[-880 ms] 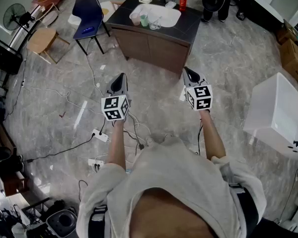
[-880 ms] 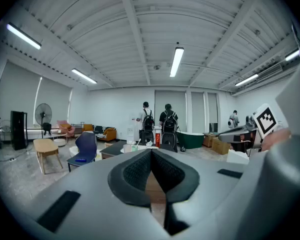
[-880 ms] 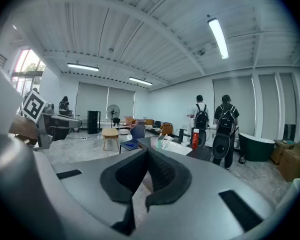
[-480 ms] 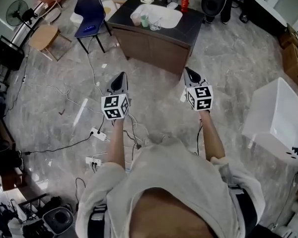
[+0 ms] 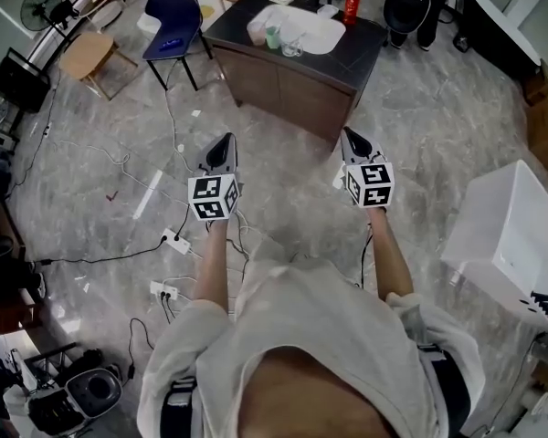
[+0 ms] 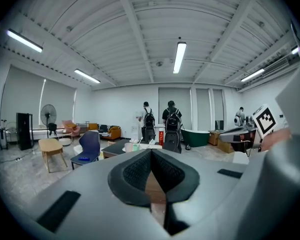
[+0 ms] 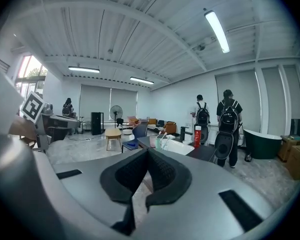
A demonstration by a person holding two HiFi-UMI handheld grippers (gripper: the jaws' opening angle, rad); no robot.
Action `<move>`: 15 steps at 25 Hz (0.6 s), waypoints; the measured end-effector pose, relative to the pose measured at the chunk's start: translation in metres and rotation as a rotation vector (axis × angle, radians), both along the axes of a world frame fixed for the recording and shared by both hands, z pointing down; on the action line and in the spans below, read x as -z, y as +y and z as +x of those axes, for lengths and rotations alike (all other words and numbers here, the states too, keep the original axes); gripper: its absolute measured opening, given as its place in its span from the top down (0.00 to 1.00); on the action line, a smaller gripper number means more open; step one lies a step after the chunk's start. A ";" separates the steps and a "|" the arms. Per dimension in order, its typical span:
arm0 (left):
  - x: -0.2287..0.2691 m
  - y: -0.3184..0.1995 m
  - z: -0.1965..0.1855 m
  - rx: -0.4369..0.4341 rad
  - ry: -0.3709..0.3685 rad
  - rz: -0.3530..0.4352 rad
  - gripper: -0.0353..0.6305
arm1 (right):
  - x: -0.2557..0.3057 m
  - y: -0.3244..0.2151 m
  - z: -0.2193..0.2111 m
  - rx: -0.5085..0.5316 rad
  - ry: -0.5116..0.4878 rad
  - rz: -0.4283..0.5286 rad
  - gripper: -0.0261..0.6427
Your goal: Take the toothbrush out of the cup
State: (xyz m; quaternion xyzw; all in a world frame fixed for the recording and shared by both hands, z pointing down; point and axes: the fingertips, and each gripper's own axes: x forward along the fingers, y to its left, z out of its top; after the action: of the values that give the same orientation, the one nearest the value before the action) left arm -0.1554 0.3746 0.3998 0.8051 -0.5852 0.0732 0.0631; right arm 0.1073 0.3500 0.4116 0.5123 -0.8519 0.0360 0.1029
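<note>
A dark counter (image 5: 361, 42) with a white sink stands far ahead across the floor. On it, left of the sink, are a pink cup (image 5: 255, 33), a green cup (image 5: 271, 36) and a clear glass (image 5: 288, 46). In the right gripper view a toothbrush (image 7: 163, 136) sticks out of the green cup (image 7: 157, 142). My left gripper (image 5: 225, 140) and right gripper (image 5: 347, 133) are held side by side over the floor, well short of the counter. Both are shut and empty, as the left gripper (image 6: 151, 152) and the right gripper (image 7: 147, 152) show close up.
A red bottle (image 5: 352, 5) stands at the counter's far right. A blue chair (image 5: 172, 21) and a wooden stool (image 5: 85, 55) are left of the counter. Cables and a power strip (image 5: 172, 240) lie on the floor at left. A white tub (image 5: 516, 226) is at right. Two people with backpacks (image 7: 229, 118) stand beyond.
The head view has shifted a little, with the floor and the white tub sliding down the picture. Both grippers keep the same pose, shut.
</note>
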 end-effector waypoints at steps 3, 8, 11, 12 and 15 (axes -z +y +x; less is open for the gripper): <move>-0.005 -0.014 -0.002 0.005 0.003 -0.004 0.91 | -0.003 -0.016 -0.004 0.010 -0.007 0.001 0.94; -0.014 -0.053 -0.009 -0.002 0.009 -0.006 0.91 | -0.011 -0.051 -0.018 0.022 0.000 -0.002 0.94; -0.020 -0.085 -0.012 -0.015 0.015 -0.005 0.91 | -0.015 -0.078 -0.025 0.021 0.007 0.000 0.94; -0.022 -0.097 -0.014 -0.021 0.018 -0.006 0.91 | -0.016 -0.089 -0.027 0.017 0.010 0.000 0.94; -0.025 -0.135 -0.020 -0.041 0.026 -0.010 0.91 | -0.017 -0.123 -0.035 0.000 0.018 -0.003 0.94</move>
State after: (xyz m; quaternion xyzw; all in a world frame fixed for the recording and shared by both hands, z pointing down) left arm -0.1758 0.2393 0.4249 0.8174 -0.5675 0.0669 0.0731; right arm 0.0719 0.2271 0.4284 0.5126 -0.8507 0.0328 0.1114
